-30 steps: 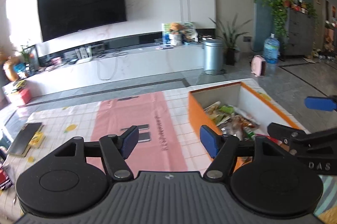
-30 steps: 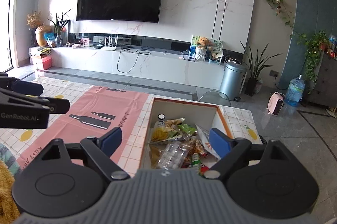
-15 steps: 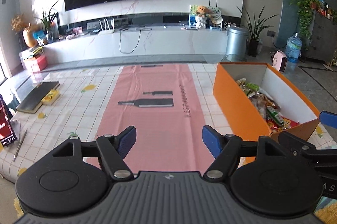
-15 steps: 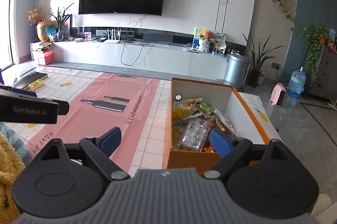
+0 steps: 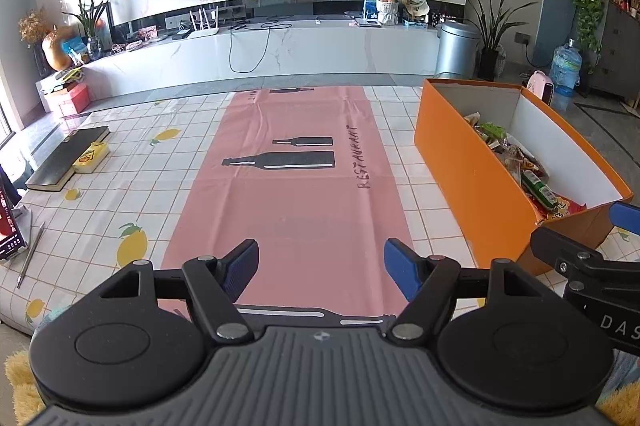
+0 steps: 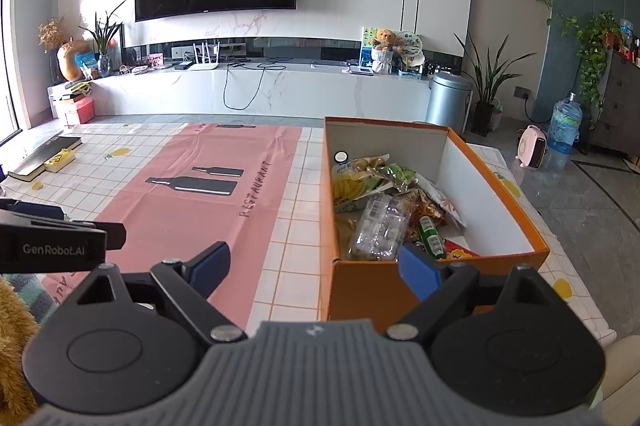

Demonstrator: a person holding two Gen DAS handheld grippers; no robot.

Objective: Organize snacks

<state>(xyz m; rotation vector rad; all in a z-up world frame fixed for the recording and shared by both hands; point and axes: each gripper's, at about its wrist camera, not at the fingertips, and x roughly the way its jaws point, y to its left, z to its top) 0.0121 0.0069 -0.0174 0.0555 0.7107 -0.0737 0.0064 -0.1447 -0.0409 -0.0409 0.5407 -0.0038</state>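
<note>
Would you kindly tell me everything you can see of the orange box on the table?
The orange box looks like cardboard: orange outside, white inside, long, rectangular and lidless. It sits flat on the checked tablecloth, just right of the pink runner. Mixed snack packets lie heaped inside against its left wall, leaving the white floor bare at the right. The right hand-held gripper stands open at its near end, not visibly touching it.

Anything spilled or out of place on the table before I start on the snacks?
Nothing spilled. The snacks lie in a jumbled heap inside the orange box, none on the tablecloth. The pink runner lies flat.
</note>
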